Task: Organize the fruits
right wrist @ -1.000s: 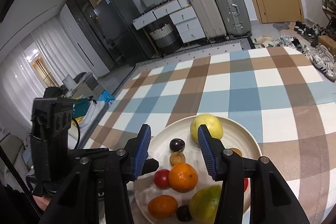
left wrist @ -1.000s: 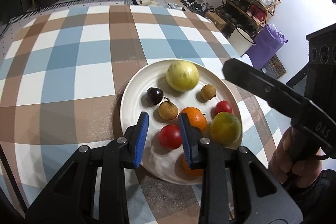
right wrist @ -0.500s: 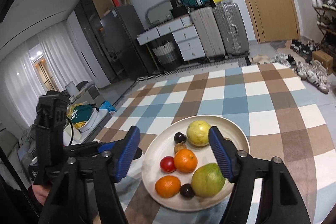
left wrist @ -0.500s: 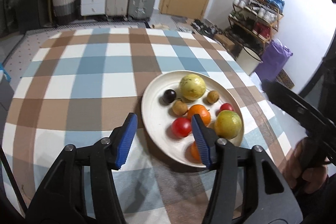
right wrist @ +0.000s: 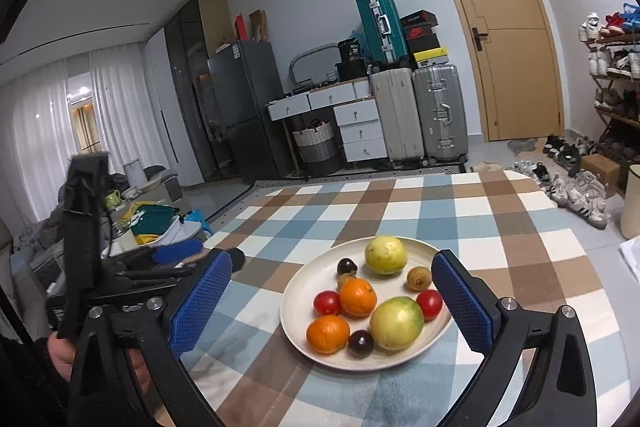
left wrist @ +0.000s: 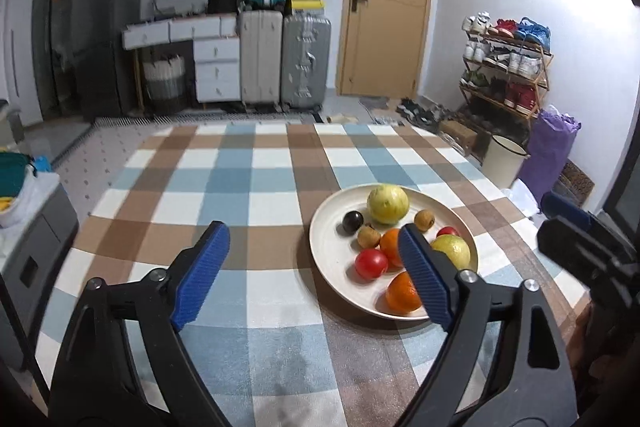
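A white plate (right wrist: pixel 288 307) on the checked tablecloth holds several fruits: a yellow-green fruit (right wrist: pixel 385 254), two oranges (right wrist: pixel 357 297), two red tomatoes (right wrist: pixel 326 303), dark plums (right wrist: pixel 361 343), small brown fruits (right wrist: pixel 419 277) and a green-yellow fruit (right wrist: pixel 396 323). My right gripper (right wrist: pixel 331 259) hangs short of the plate, its jaws opening wide with nothing gripped. My left gripper (left wrist: pixel 312 233) is to the left of the plate (left wrist: pixel 320 239), back from it, its jaws also opening and empty. The right finger (left wrist: pixel 424 279) of my left gripper hides part of one orange (left wrist: pixel 402 293).
The blue, brown and white checked table (left wrist: pixel 240 179) stretches left of and beyond the plate. Behind it stand suitcases (left wrist: pixel 304 59), white drawers (left wrist: pixel 216 67), a door (left wrist: pixel 388 3) and a shoe rack (left wrist: pixel 504 67). A person's hand (right wrist: pixel 60 351) holds the left gripper's handle.
Both grippers have drawn back from the plate and tilted up, so more of the room shows. Both pairs of jaws have gone from narrow to wide. The fruits lie as before.
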A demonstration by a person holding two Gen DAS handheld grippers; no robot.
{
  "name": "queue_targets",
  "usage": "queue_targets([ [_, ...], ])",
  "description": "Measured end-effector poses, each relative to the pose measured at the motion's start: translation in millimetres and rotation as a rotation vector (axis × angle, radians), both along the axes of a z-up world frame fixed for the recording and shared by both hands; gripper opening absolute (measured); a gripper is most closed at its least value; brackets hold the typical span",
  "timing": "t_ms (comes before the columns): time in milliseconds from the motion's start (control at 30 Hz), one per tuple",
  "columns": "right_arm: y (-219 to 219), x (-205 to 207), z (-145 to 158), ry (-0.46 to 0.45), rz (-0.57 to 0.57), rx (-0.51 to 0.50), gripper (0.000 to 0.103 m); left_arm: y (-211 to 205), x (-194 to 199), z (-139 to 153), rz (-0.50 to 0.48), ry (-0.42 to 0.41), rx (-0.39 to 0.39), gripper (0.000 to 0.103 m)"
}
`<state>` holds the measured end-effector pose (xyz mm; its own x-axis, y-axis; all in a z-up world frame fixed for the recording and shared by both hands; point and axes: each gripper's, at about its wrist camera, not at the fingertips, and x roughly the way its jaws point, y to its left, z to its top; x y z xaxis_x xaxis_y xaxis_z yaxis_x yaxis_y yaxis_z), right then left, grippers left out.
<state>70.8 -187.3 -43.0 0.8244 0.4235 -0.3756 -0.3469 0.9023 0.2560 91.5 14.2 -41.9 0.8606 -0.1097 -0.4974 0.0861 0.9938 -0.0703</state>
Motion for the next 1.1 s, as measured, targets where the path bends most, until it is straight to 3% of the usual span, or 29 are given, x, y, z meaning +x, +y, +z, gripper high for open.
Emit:
queue_targets([
  [67,2.1,-5.2,-4.6,-0.004,-0.009,-0.019,0.102,-2.7,-7.3,1.2,0.014,-0.023,0.013,0.103],
  [267,4.9,-19.0,-20.0,-0.073,-0.041,-0.071,0.102,-9.8,-28.1,-5.2,0.052,-0.104,0.05,0.103],
  [533,-0.6,-19.8,-28.4,-0.084,-0.099,-0.078,0.102,-12.8,-41.5,-27.0,0.094,-0.19,0.098,0.103],
  [700,7.9,-18.9,-28.8,-0.081,-0.122,-0.139,0.102,-4.0,-42.7,-27.9,0.103,-0.206,0.062,0.103],
  [833,26.8,-26.1,-27.7,-0.129,-0.1,-0.227,0.102,-2.4,-41.2,-28.2,0.109,-0.205,0.058,0.103],
  [1100,23.7,-21.3,-30.4,-0.116,-0.104,-0.219,0.103,-7.3,-40.3,-28.1,0.095,-0.202,0.061,0.103],
])
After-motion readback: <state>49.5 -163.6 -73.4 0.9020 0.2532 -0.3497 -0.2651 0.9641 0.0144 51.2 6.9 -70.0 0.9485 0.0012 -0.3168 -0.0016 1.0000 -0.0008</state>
